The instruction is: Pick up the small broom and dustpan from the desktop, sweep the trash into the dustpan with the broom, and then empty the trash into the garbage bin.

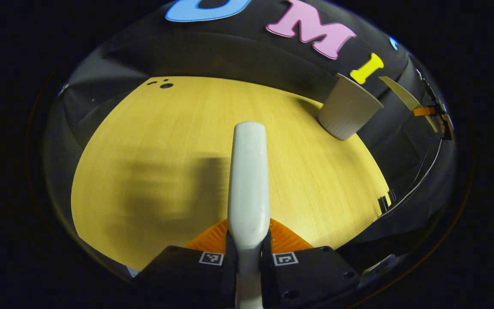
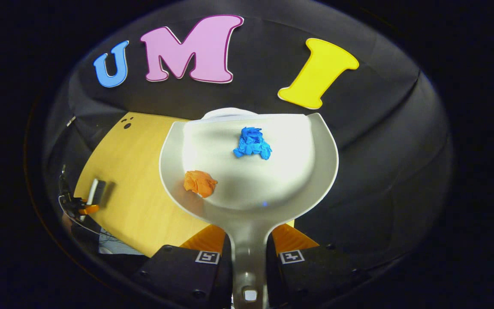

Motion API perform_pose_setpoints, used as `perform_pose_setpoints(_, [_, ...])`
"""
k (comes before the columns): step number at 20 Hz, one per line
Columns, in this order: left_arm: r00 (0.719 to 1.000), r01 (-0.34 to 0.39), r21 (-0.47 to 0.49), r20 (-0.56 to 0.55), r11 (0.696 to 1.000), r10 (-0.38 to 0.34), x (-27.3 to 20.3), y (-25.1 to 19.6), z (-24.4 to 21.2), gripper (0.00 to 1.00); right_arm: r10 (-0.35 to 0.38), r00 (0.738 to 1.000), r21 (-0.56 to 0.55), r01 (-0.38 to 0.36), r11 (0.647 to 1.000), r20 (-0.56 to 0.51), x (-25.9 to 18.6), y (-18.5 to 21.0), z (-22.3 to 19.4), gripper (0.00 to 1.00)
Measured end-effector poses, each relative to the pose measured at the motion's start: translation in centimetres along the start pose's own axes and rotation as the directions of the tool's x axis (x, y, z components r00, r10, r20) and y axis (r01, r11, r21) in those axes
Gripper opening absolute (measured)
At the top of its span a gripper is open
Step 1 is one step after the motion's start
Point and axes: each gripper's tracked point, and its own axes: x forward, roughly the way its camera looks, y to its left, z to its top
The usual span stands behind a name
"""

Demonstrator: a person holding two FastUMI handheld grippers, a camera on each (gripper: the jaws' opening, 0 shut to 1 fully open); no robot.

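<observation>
Yellow wooden desktop (image 1: 152, 141) runs under both tools, a grey garbage bin (image 1: 347, 112) at its far edge. Left gripper (image 1: 248, 257) clamps the broom (image 1: 249, 184) handle. Right gripper (image 2: 249, 257) clamps the dustpan (image 2: 311, 180) handle; 2 paper wads, blue (image 2: 252, 143) and orange (image 2: 200, 183), lie inside.

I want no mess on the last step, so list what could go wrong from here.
1. The blue paper wad and orange paper wad lie loose in the dustpan; a tilt before it reaches the garbage bin could drop them onto the desktop.
2. The right gripper holds the dustpan only by its narrow handle, so it might twist in the jaws.
3. The left gripper carries the broom, which could bump the bin.
</observation>
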Motion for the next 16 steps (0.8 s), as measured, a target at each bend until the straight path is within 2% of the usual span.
perform_pose_setpoints(2, [1.000, -0.015, -0.047, 0.014, 0.999, 0.016, -0.5, 1.5, 0.3, 0.29, -0.014, 1.000, 0.001, 0.014, 1.000, -0.005, 2.1, -0.1, 1.7, 0.36])
perform_pose_setpoints(3, [1.000, -0.026, -0.056, 0.014, 0.998, 0.027, -0.8, 2.2, 0.3, 0.26, -0.029, 1.000, -0.008, 0.029, 1.000, -0.005, 3.2, -0.3, 2.3, 0.36])
perform_pose_setpoints(4, [0.999, -0.040, -0.057, 0.012, 0.998, 0.040, -1.1, 2.9, 0.3, 0.26, -0.048, 0.999, -0.029, 0.048, 0.998, -0.008, 4.2, -0.5, 2.8, 0.40])
perform_pose_setpoints(5, [0.999, -0.053, -0.053, 0.008, 0.997, 0.054, -1.4, 3.5, 0.3, 0.27, -0.068, 0.998, -0.055, 0.068, 0.996, -0.010, 5.0, -0.6, 3.0, 0.36])
perform_pose_setpoints(8, [0.996, -0.084, -0.036, 0.001, 0.996, 0.084, -2.5, 5.0, 0.7, 0.26, -0.128, 0.991, -0.117, 0.124, 0.985, -0.026, 8.2, -1.4, 3.3, 0.36])
perform_pose_setpoints(11, [0.994, -0.108, -0.037, -0.002, 0.993, 0.108, -3.3, 6.4, 1.0, 0.27, -0.168, 0.985, -0.129, 0.163, 0.978, -0.029, 10.3, -1.9, 3.8, 0.36])
perform_pose_setpoints(12, [0.994, -0.111, -0.047, -0.007, 0.993, 0.111, -3.5, 6.7, 1.1, 0.27, -0.173, 0.984, -0.131, 0.168, 0.977, -0.030, 11.1, -1.9, 4.0, 0.31])
perform_pose_setpoints(13, [0.993, -0.115, -0.051, -0.011, 0.992, 0.114, -3.6, 7.0, 1.0, 0.26, -0.186, 0.982, -0.138, 0.179, 0.974, -0.036, 11.7, -2.2, 4.0, 0.36])
perform_pose_setpoints(16, [0.992, -0.122, -0.054, -0.018, 0.991, 0.121, -4.0, 7.2, 1.0, 0.29, -0.249, 0.968, -0.197, 0.237, 0.951, -0.038, 13.1, -2.9, 4.2, 0.36])
